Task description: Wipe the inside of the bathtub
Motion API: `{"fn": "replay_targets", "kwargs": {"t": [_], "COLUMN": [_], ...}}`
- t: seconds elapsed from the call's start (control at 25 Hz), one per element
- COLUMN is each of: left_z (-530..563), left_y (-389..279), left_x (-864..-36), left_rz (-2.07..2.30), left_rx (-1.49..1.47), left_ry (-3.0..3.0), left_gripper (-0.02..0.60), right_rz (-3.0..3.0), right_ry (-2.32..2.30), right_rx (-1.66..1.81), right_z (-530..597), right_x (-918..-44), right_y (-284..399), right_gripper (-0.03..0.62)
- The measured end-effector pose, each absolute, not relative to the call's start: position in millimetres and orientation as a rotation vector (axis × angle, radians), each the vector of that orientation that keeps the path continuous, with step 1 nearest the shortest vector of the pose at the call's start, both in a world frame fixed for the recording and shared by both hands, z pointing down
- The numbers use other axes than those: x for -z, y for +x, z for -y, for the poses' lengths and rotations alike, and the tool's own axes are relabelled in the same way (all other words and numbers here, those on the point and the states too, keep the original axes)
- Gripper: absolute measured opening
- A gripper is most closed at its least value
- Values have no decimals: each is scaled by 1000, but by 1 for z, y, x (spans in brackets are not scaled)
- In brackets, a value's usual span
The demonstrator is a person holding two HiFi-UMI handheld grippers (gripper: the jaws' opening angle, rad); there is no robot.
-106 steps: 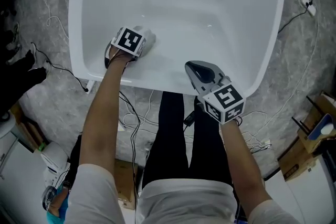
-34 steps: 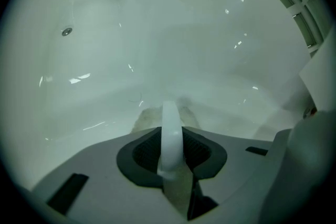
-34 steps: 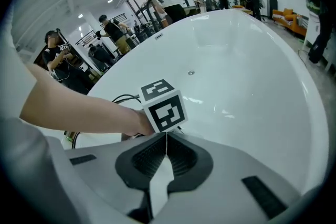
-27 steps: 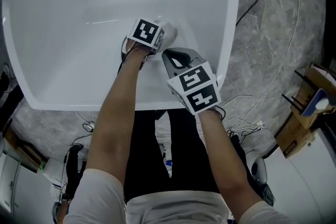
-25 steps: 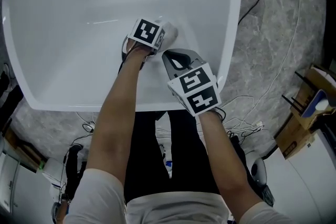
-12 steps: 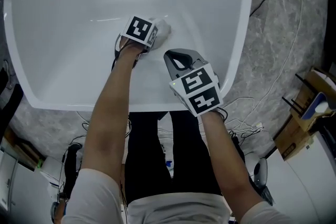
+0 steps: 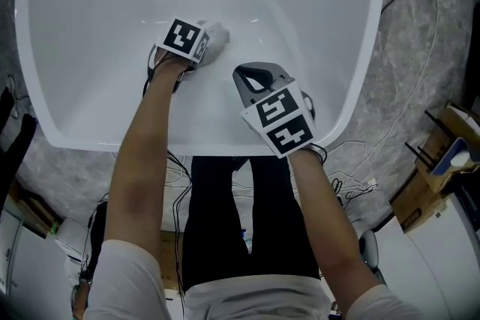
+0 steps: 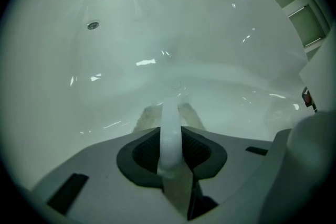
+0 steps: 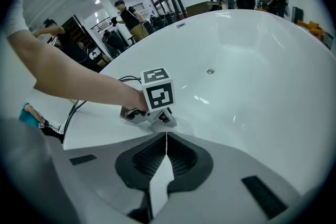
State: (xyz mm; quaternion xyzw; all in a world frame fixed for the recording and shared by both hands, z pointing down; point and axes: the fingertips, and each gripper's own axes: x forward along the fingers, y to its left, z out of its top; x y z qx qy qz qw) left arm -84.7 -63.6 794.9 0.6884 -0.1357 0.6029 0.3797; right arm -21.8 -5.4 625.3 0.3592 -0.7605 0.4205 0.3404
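Left claw: your left gripper [image 7: 204, 46] is clamped on a thin fold of white cloth [image 8: 169, 122]; the fold stands edge-on between the jaws.
Cloth: it bunches just past the jaw tips and is pressed against the inner wall of the bathtub [image 7: 90, 4].
Right claw: your right gripper [image 9: 166, 150] has its jaws pressed together on nothing, and it hangs just beside the left one, over the near rim.
Handling: the cloth looks soft and light, likely to fold under the tips; the glossy wall probably lets it slide easily.
Hold: keep the pinch on the fold, with the bulk ahead of the tips.
Views: only the left gripper view shows the pinched fold; the drain [image 8: 93, 24] ahead is missing from the head view.
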Motion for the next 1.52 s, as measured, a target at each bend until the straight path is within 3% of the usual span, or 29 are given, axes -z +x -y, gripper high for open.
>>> {"fn": "replay_targets", "kwargs": {"t": [0.68, 1.52], "left_z": [100, 129], "left_y": [-185, -281], "left_x": [-788, -809], "left_rz": [387, 441], "left_rx": [-1550, -1819], "left_ry": [1784, 1606], "left_gripper": [101, 101], "right_rz": [1996, 1989], "right_ry": [611, 507], "right_rx": [-977, -875], "right_z": [24, 44], "right_x": [-676, -719], "right_y": [-115, -145], "right_gripper": [20, 20]}}
